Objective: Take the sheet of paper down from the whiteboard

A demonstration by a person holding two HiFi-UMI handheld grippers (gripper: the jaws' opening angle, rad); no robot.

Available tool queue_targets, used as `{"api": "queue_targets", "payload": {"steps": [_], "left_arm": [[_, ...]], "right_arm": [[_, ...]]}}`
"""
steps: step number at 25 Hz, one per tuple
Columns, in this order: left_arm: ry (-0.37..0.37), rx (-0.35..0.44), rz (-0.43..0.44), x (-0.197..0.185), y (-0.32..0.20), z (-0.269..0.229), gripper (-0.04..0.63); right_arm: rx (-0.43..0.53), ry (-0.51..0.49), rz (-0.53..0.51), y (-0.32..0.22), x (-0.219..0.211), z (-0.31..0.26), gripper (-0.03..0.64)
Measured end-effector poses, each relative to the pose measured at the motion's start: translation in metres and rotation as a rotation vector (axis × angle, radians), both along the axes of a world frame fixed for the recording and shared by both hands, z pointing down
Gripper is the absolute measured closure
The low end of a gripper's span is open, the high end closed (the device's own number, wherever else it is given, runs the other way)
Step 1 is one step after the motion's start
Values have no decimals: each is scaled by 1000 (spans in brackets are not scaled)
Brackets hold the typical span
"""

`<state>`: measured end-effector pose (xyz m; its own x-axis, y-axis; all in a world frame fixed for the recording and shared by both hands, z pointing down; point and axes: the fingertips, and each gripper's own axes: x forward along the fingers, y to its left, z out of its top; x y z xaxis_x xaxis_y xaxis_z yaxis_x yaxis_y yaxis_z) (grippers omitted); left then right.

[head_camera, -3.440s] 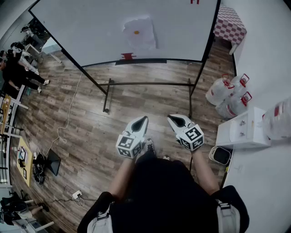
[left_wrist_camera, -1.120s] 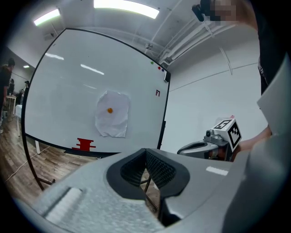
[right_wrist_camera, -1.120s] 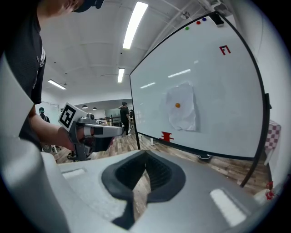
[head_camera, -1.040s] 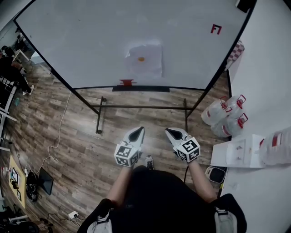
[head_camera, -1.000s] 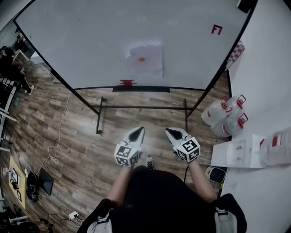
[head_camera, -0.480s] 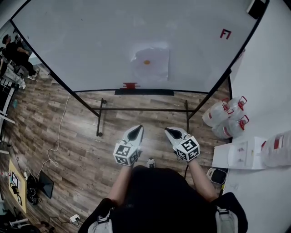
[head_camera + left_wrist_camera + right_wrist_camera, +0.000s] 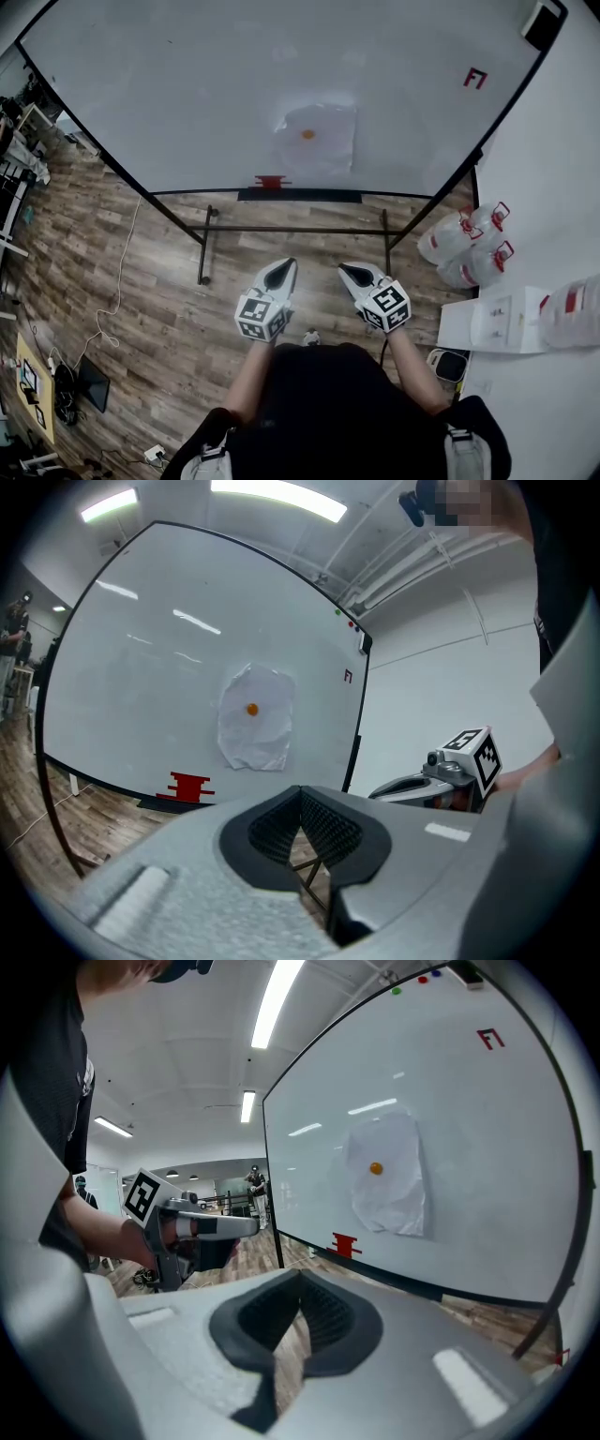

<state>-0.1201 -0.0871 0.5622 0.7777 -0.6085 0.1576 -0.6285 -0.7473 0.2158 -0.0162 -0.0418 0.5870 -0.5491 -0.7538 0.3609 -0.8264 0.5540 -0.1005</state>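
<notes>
A crumpled white sheet of paper (image 7: 316, 141) hangs on the big whiteboard (image 7: 187, 84), pinned by an orange magnet (image 7: 307, 134). In the left gripper view the paper (image 7: 254, 719) and magnet (image 7: 251, 709) sit ahead, a little left of centre. In the right gripper view the paper (image 7: 390, 1176) is up and to the right. My left gripper (image 7: 283, 268) and right gripper (image 7: 348, 271) are side by side in front of my body, well short of the board. Both point toward it and are shut with nothing in them.
A red object (image 7: 272, 181) rests on the board's tray below the paper. The stand's crossbar (image 7: 295, 228) and legs stand on the wooden floor. Water jugs (image 7: 467, 246) and a white unit (image 7: 508, 321) stand along the right wall. A cable (image 7: 122, 272) trails at left.
The whiteboard and paper have come nearer and fill more of the head view. Both grippers moved forward together toward the board and stayed shut.
</notes>
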Motion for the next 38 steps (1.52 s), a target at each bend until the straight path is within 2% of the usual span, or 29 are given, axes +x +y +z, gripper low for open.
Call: {"api": "queue_targets", "payload": {"steps": [8,14,24,32,38], "left_arm": [[-4,-21,8,-1,-9,7,584],[-12,-8,15,1,-15,2,584],[-40,-14,-34,-1,-36,6,584],[-61,9,-57,29,-73,-2,584],[-60,7,-60,56,-104,-7,584]], "right_arm": [[-7,0,9,-11,-1,5,614],[-13,-9,17,-15,1,6,614],[-19,-32,-31,-41,6,13,614],[-7,-26,-64,-83,34,5,614],[-9,-35,-46,-116,69,1,614]]}}
